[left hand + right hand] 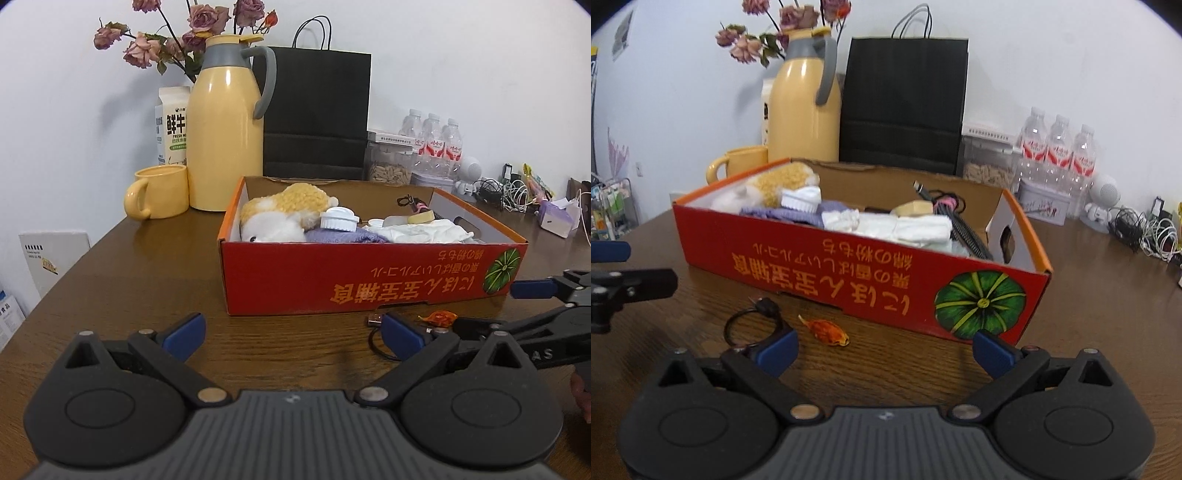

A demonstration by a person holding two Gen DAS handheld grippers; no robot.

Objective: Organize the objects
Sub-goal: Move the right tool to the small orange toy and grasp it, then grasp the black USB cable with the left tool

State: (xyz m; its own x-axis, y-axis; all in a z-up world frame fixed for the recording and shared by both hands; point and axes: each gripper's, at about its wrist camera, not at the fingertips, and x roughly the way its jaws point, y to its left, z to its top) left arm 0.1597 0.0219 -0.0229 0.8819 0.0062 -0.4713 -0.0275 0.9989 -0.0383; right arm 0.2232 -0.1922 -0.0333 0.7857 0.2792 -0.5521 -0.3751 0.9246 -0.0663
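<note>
A red cardboard box [369, 277] [849, 273] sits on the brown table, holding a plush toy [284, 214], a white lid [338, 218], a purple cloth [792, 216], white cloth [905, 229] and a black comb [967, 236]. In front of it lie a black USB cable [753, 317] [376, 321] and an orange wrapped sweet [825, 330] [439, 318]. My left gripper [293, 336] is open and empty, low over the table before the box. My right gripper [884, 349] is open and empty, just behind the sweet; it shows at the right in the left wrist view [532, 291].
Behind the box stand a yellow thermos [225, 125], a yellow mug [159, 192], a milk carton [171, 125], dried flowers, a black paper bag [317, 110], a jar, three water bottles [1058, 147] and tangled cables [1156, 236] at far right.
</note>
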